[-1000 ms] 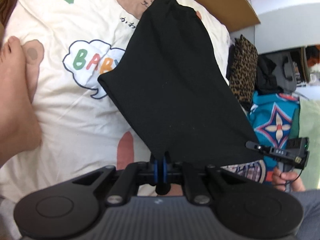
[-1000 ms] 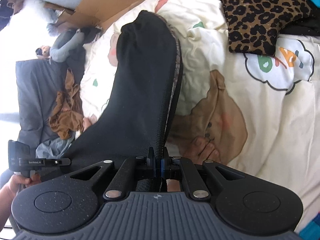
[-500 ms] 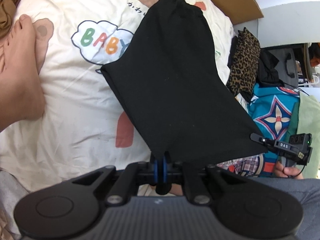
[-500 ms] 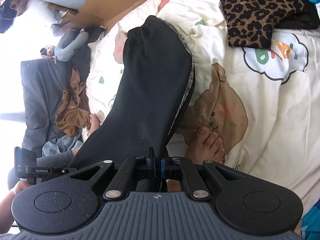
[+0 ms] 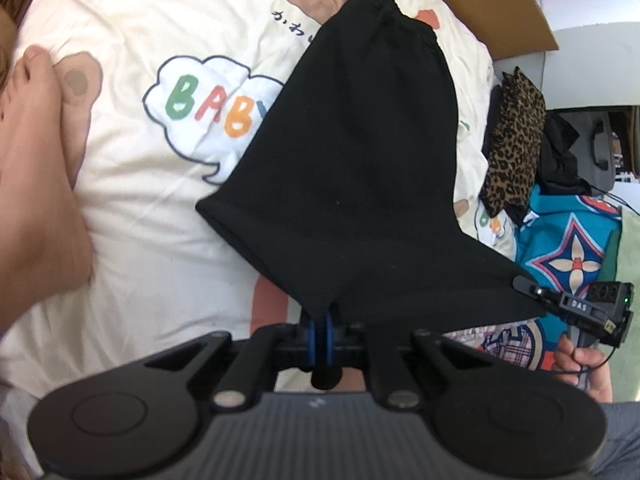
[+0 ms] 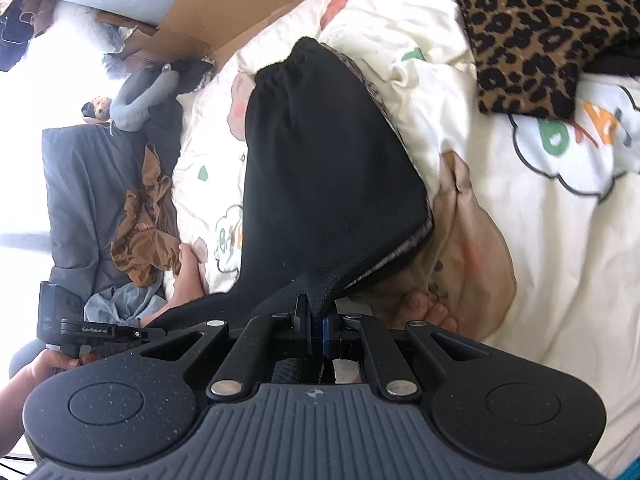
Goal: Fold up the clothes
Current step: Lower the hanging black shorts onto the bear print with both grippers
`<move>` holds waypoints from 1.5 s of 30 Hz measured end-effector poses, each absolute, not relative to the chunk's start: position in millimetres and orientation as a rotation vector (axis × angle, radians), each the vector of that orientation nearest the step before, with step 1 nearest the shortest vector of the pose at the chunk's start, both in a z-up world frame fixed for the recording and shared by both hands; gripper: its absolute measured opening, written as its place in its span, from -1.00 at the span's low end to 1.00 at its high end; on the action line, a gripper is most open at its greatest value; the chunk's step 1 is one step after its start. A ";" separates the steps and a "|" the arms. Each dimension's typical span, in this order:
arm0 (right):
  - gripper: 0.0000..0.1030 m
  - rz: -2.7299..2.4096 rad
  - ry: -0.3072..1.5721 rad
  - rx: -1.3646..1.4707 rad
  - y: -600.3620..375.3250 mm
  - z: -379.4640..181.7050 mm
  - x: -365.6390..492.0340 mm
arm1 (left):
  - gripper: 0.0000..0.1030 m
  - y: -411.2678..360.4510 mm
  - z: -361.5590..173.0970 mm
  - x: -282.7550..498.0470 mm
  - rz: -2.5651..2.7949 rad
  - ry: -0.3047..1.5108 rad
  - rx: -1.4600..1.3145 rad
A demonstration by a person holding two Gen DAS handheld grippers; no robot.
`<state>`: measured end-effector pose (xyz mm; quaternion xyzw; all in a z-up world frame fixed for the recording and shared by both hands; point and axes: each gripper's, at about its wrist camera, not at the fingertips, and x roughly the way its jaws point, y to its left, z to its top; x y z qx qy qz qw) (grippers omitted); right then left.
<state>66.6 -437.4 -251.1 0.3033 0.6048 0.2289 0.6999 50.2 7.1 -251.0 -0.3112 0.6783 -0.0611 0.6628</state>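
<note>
A black garment (image 5: 360, 168) with a gathered elastic waistband hangs between both grippers, and its waistband end rests on the cream quilt (image 5: 132, 216). My left gripper (image 5: 322, 316) is shut on one near corner of its hem. My right gripper (image 6: 314, 314) is shut on the other corner, where the cloth bunches between the pads. In the left wrist view the right gripper (image 5: 528, 286) shows at the garment's right corner. The right wrist view shows the black garment (image 6: 320, 160) draped wide, with the left gripper (image 6: 156, 333) at its left corner.
A person's bare foot (image 5: 36, 184) lies on the quilt at the left, and toes (image 6: 424, 312) show under the garment. A leopard-print cloth (image 6: 540, 28), a teal patterned cloth (image 5: 572, 248) and cardboard (image 6: 224, 12) lie around. A brown garment (image 6: 144, 232) lies on dark bedding.
Both grippers have sunk a little toward the bed, still shut on the hem corners. The black garment now sags wider and lies further across the quilt.
</note>
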 end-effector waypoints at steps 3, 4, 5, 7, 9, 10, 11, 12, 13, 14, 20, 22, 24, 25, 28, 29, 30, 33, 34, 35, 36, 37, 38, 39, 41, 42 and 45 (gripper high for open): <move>-0.95 0.518 1.324 0.681 -434.1 -252.0 78.0 | -0.90 10.8 -254.5 65.6 -0.151 1.541 -0.674; -0.95 0.522 1.316 0.681 -432.7 -252.6 82.6 | -0.90 12.9 -256.0 70.4 -0.153 1.540 -0.666; -0.94 0.526 1.310 0.678 -431.2 -253.4 87.6 | -0.90 14.9 -257.6 75.3 -0.155 1.538 -0.658; -0.94 0.534 1.299 0.673 -427.8 -255.6 97.1 | -0.90 19.0 -261.5 84.4 -0.155 1.534 -0.645; -0.94 0.540 1.286 0.673 -424.3 -260.0 108.5 | -0.90 21.3 -265.9 95.5 -0.159 1.529 -0.621; -0.94 0.539 1.281 0.674 -422.4 -262.6 113.8 | -0.90 22.2 -268.2 101.4 -0.161 1.530 -0.609; -0.94 0.538 1.277 0.674 -420.3 -265.6 118.7 | -0.90 23.0 -270.6 107.3 -0.162 1.531 -0.596; -0.94 0.537 1.273 0.672 -418.2 -268.5 124.2 | -0.90 24.1 -272.9 113.4 -0.163 1.531 -0.584; -0.94 0.537 1.270 0.668 -415.9 -271.0 129.7 | -0.90 25.1 -275.1 119.6 -0.163 1.531 -0.572; -0.94 0.537 1.266 0.662 -413.7 -273.3 135.0 | -0.90 26.0 -277.4 125.7 -0.164 1.530 -0.559; -0.94 0.516 1.232 0.646 -404.1 -292.3 159.5 | -0.90 30.3 -299.1 166.8 -0.169 1.532 -0.492; -0.94 0.506 1.217 0.662 -403.6 -300.8 167.3 | -0.90 30.5 -308.4 179.8 -0.167 1.536 -0.471; -0.94 0.504 1.200 0.674 -400.6 -308.5 173.6 | -0.90 30.8 -314.8 190.3 -0.171 1.539 -0.436; -0.94 0.502 1.192 0.685 -399.1 -312.7 176.6 | -0.90 31.8 -317.5 194.5 -0.170 1.545 -0.425; -0.94 0.489 1.171 0.710 -394.7 -323.1 184.8 | -0.89 32.9 -323.2 204.3 -0.176 1.570 -0.390; -0.94 0.484 1.162 0.715 -393.2 -324.8 186.5 | -0.89 32.2 -324.1 207.6 -0.185 1.578 -0.371; -0.94 0.479 1.151 0.718 -392.0 -325.2 187.7 | -0.89 31.2 -325.1 211.5 -0.193 1.586 -0.355; -0.94 0.452 1.124 0.724 -390.9 -326.3 189.0 | -0.89 27.7 -327.4 225.7 -0.224 1.611 -0.309; -0.94 0.443 1.122 0.733 -391.3 -327.8 189.1 | -0.89 26.4 -328.0 230.9 -0.237 1.621 -0.293; -0.94 0.436 1.122 0.742 -391.7 -329.5 189.2 | -0.89 26.5 -329.2 236.4 -0.248 1.636 -0.288; -0.94 0.429 1.122 0.748 -391.8 -331.0 189.3 | -0.89 28.4 -330.3 241.5 -0.258 1.647 -0.291; -0.94 0.422 1.124 0.748 -391.4 -332.3 189.6 | -0.89 30.4 -330.9 247.6 -0.268 1.651 -0.292; -0.94 0.416 1.127 0.750 -390.7 -333.5 190.3 | -0.89 31.9 -332.1 252.3 -0.277 1.652 -0.288; -0.94 0.410 1.129 0.754 -390.2 -334.6 191.1 | -0.89 32.5 -333.4 255.6 -0.283 1.652 -0.283; -0.94 0.405 1.125 0.760 -389.1 -334.9 193.4 | -0.89 35.0 -335.4 260.2 -0.292 1.638 -0.288; -0.94 0.403 1.121 0.763 -388.9 -334.6 194.8 | -0.89 36.2 -335.7 261.4 -0.299 1.627 -0.293; -0.94 0.392 1.114 0.767 -389.3 -334.9 201.4 | -0.89 43.6 -338.1 262.3 -0.304 1.584 -0.340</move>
